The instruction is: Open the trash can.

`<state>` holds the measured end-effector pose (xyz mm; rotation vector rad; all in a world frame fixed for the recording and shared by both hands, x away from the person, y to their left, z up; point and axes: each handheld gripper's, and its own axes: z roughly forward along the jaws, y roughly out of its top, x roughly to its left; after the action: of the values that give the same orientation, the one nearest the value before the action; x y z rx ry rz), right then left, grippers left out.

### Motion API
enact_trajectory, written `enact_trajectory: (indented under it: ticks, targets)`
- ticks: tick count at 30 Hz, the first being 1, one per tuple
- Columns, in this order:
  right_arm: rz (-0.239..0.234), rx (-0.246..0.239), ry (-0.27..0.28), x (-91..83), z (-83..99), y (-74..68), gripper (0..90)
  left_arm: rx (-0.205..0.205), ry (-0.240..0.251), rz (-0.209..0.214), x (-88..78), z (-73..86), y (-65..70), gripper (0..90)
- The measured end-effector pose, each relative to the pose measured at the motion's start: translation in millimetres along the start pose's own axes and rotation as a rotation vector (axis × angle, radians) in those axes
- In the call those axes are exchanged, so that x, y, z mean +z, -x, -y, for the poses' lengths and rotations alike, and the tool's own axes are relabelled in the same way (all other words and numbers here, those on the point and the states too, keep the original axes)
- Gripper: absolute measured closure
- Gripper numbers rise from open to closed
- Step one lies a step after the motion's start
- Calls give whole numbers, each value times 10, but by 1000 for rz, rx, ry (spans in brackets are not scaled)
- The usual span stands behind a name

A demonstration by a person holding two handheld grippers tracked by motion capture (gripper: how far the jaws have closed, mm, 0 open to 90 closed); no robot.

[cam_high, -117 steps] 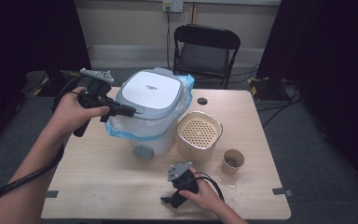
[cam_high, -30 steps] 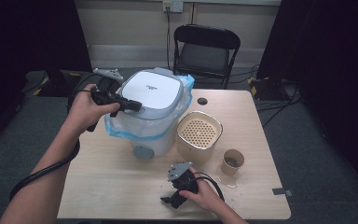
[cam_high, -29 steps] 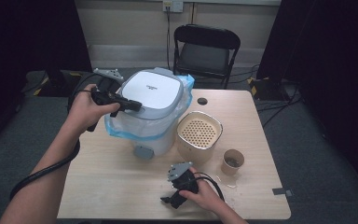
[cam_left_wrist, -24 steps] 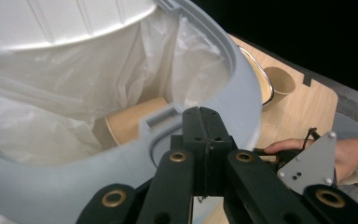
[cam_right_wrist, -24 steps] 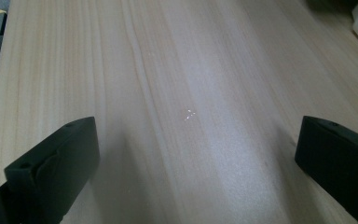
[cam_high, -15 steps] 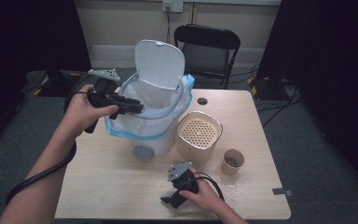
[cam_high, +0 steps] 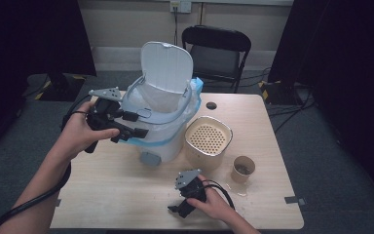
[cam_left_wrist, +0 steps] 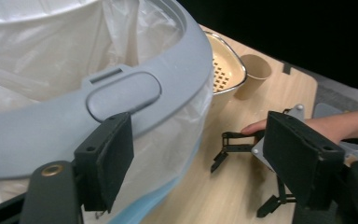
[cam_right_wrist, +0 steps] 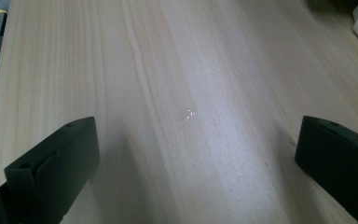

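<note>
Bin point(cam_high: 163, 131) with its lid point(cam_high: 167, 68) upright stands on the desk point(cam_high: 102, 185), the left gripper point(cam_high: 134, 132) at its rim, fingers just opening, empty; the right gripper point(cam_high: 177, 210) rests wide apart.

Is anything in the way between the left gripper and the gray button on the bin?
Nothing visible is. The left gripper sits right in front of the bin's gray rim, and its jaws have just been opening with nothing between them. One pad is just below the button. The lid already stands up open.
</note>
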<state>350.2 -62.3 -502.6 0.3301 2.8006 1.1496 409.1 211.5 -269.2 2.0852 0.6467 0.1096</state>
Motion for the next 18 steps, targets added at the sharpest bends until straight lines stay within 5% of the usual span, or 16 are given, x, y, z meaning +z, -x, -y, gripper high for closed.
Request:
enact_trajectory:
  ticks: [4,18]
  targets:
    - [2,-1,2,1,0,0,0,24,-1,4,16,73,22,170]
    - [-1,-2,1,-5,3,4,0,-10,-8,31,287,533,-11,177]
